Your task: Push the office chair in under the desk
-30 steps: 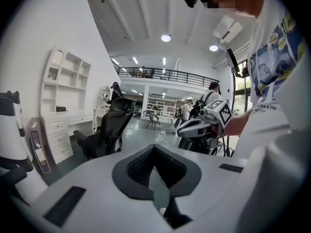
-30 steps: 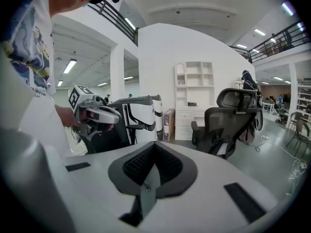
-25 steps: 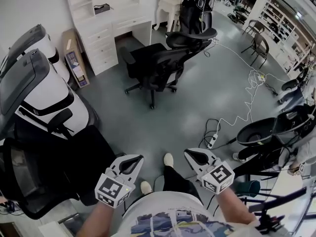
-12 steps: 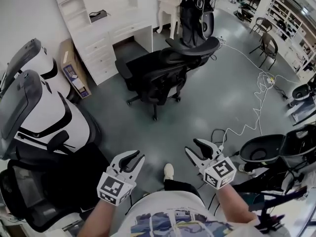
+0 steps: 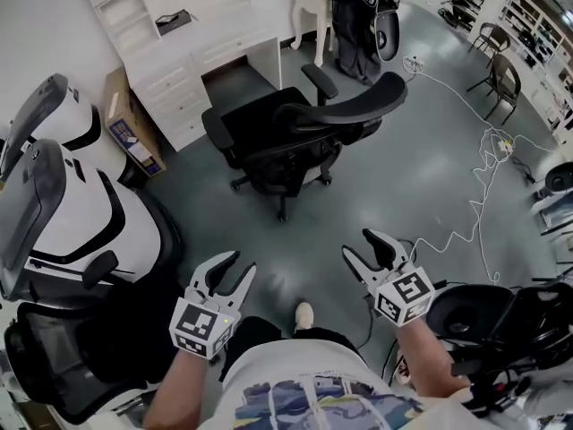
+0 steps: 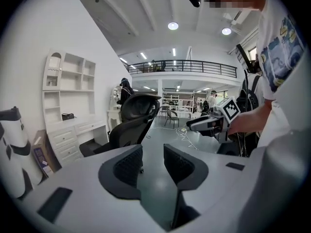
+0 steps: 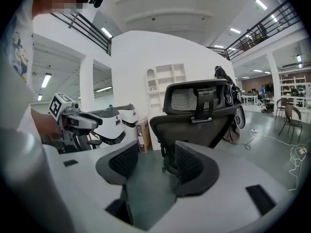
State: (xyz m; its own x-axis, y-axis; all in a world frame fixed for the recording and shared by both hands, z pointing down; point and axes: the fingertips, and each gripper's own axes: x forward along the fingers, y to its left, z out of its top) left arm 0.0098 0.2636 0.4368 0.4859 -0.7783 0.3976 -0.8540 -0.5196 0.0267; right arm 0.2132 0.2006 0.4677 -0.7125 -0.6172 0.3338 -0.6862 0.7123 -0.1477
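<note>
While the left tongs (image 5: 240,265), lower left, and the right tongs (image 5: 358,245), lower right, stand apart and empty, jaws having just been opening, neither touches the chair.

Item: black office chair (image 5: 286,137), upper centre, backrest towards the person, seat turned to the knee gap (image 5: 235,77) of the white bench (image 5: 215,43), upper left.

Hazards, judged: an off-centre push swivels the chair on its castors (image 5: 280,215); armrests (image 5: 318,81) strike the bench edge; floor cable (image 5: 466,213), right, snags a foot.
</note>
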